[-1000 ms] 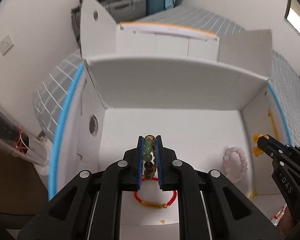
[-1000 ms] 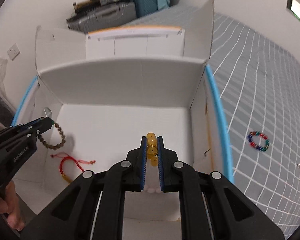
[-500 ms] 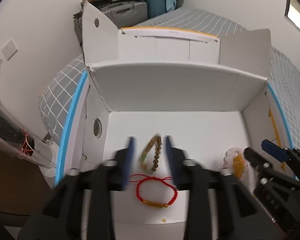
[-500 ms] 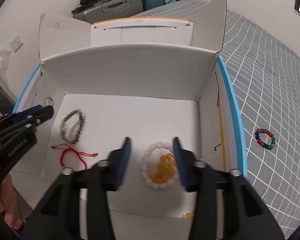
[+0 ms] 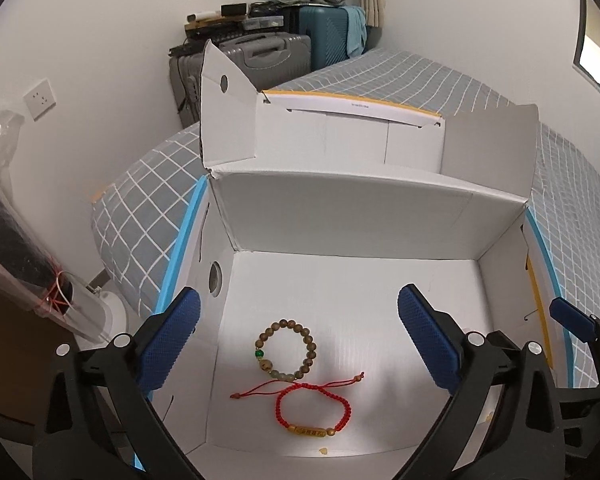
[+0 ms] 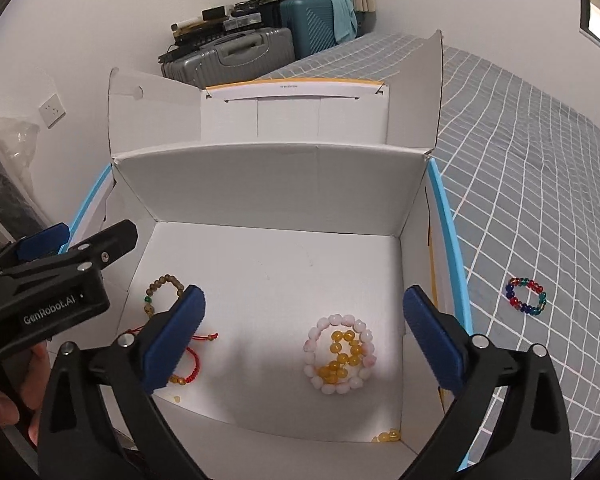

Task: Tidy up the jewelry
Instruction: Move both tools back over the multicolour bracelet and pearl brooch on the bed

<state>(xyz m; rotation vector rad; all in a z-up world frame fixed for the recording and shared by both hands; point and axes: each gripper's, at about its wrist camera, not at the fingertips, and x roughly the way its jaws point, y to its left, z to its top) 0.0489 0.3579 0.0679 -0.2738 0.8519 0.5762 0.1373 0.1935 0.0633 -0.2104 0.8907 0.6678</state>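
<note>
Left wrist view: the left gripper (image 5: pixel 298 336) is spread wide, holding nothing, over the open white cardboard box (image 5: pixel 364 216). At lower centre on the box floor lies the brown wooden bead bracelet with one green bead (image 5: pixel 286 349), just above the red braided cord bracelet with a gold bar (image 5: pixel 312 414).

Right wrist view: the right gripper (image 6: pixel 304 336) is also spread and empty. Between its fingers lies the pale pink bead bracelet (image 6: pixel 340 356) ringing the amber yellow bead bracelet (image 6: pixel 342 358). A multicoloured bead bracelet (image 6: pixel 526 296) lies on the grey checked bedspread (image 6: pixel 540 200) at right.
</note>
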